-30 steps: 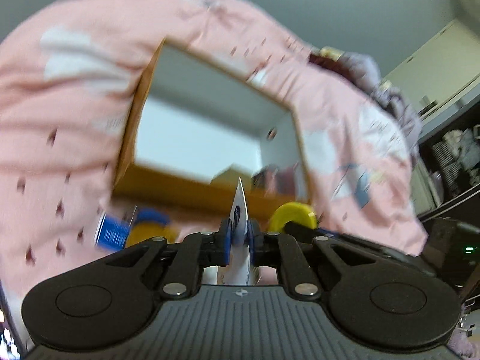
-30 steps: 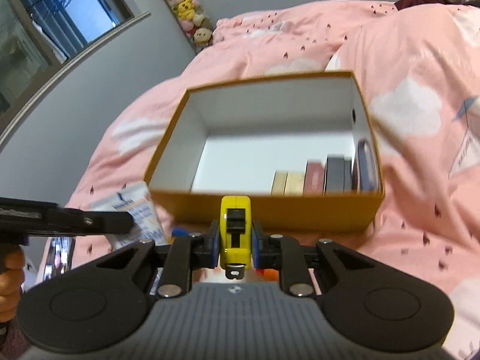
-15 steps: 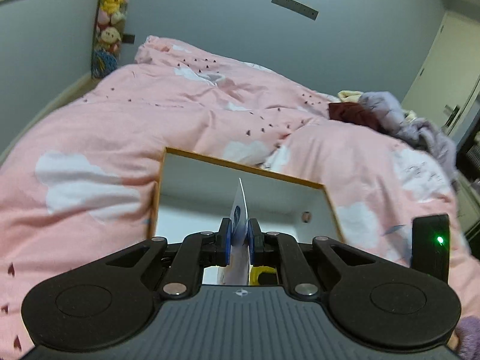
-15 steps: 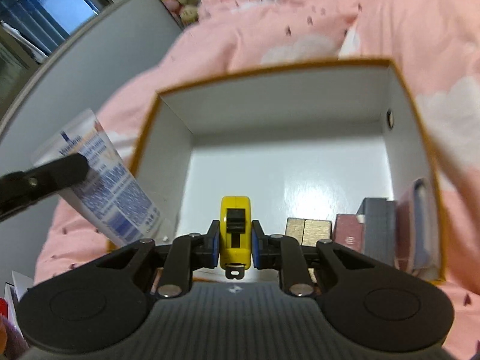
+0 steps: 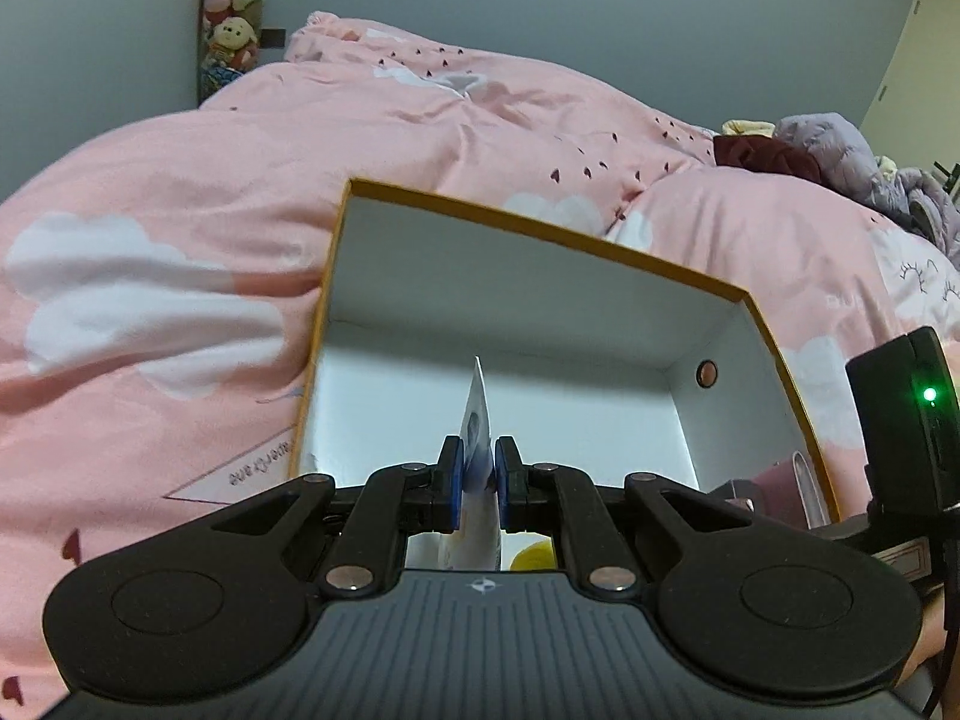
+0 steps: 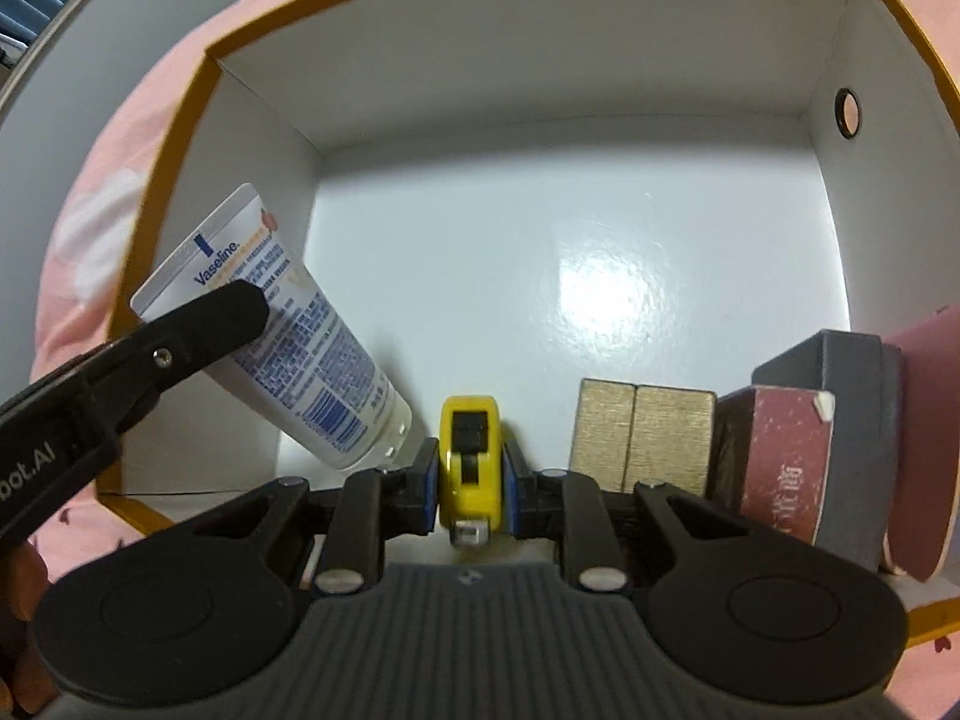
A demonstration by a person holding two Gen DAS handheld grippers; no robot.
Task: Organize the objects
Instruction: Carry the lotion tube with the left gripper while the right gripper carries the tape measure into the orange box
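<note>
An open orange box with a white inside [image 5: 540, 240] [image 6: 456, 138] lies on the pink bed. My left gripper [image 5: 477, 480] is shut on a white Vaseline tube [image 5: 477, 420] and holds it over the box's near left corner; the tube [image 6: 288, 336] shows tilted in the right wrist view. My right gripper [image 6: 469, 480] is shut on a yellow tape measure [image 6: 469, 444] low inside the box, near its front wall.
Several small boxes stand along the box's front right: two gold ones [image 6: 642, 444], a dark red one [image 6: 780, 468], a grey one [image 6: 840, 372]. Pink duvet [image 5: 180, 210] surrounds the box. Clothes [image 5: 828, 144] lie at the far right. Plush toys [image 5: 231, 12] hang on the wall.
Both grippers have moved forward and down to the box. The tube is now over the box's left corner and the tape measure is inside the box.
</note>
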